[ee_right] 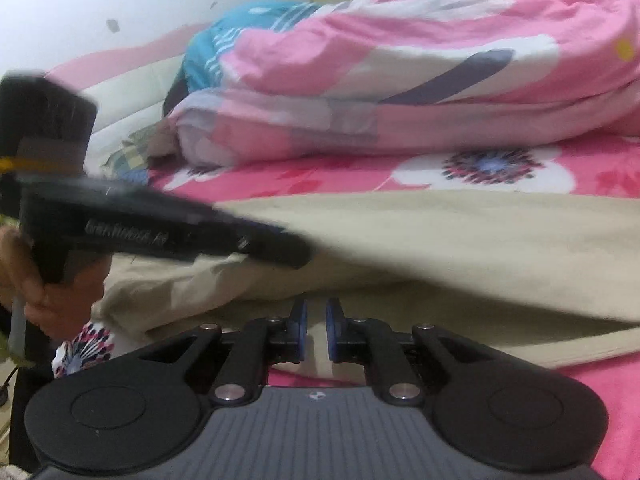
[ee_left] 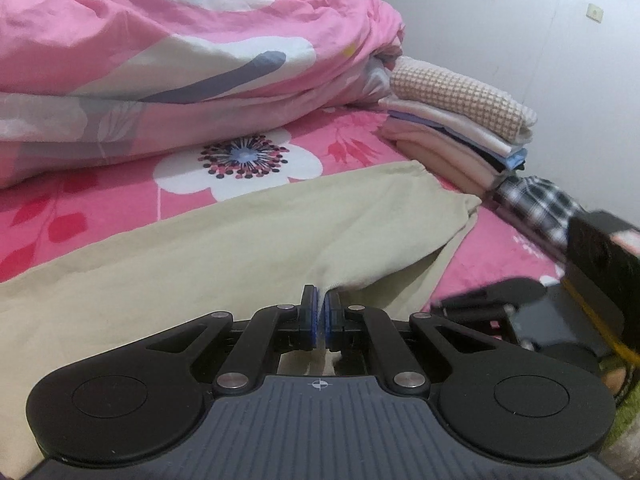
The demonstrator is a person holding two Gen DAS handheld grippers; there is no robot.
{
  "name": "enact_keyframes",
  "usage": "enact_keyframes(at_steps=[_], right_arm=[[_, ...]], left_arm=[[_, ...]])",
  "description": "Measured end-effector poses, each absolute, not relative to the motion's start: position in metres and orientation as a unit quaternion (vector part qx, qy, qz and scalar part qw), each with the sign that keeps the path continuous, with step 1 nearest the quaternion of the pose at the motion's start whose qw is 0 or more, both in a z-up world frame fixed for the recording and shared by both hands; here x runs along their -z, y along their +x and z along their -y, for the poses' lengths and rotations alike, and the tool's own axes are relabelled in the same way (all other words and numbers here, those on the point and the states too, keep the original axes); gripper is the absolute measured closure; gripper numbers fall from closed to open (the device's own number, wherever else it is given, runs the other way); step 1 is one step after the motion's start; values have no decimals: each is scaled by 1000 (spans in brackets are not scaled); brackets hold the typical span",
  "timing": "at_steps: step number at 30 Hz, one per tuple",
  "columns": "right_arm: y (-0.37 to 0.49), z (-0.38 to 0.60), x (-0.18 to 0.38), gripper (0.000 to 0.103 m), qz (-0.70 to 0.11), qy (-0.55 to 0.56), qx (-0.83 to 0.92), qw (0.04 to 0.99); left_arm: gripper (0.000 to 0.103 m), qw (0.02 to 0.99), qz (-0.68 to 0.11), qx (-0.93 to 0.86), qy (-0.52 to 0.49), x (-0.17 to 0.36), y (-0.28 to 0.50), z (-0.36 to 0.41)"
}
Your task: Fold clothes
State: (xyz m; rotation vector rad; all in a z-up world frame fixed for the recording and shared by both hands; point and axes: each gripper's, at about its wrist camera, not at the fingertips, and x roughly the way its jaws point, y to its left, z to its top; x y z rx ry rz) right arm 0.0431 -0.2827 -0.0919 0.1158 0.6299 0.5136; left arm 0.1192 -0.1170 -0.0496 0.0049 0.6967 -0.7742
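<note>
Beige garment (ee_left: 224,248), floral bedsheet (ee_left: 80,208), white wall (ee_left: 520,20)

My left gripper (ee_left: 321,308) was black, with two short fingers (ee_left: 308,312) faced in blue pads. Flat black linkage arms ran back from them, pinned with round silver screws, to two big round housings either side of a grey ribbed plate. A small white crosshair mark sat at the plate's far edge. My right gripper (ee_right: 316,324) was the same build: blue-padded black fingers (ee_right: 299,330), silver screws, grey ribbed plate with a small round mark. Seen from the right wrist, the left unit's side carried blurred pale lettering I could not read, a yellow band round its boxy black body, and a grey handle.
</note>
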Motion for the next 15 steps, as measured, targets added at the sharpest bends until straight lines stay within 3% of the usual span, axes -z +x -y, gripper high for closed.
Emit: enact_keyframes(at_steps=[7,15], right_arm=[[43,274,97,93,-293,17,-241,925],[29,260,106,91,-333,-2,-310,891]], left_arm=[[101,866,-336,369,-4,48,123,115],[101,865,-334,374,-7,47,124,114]])
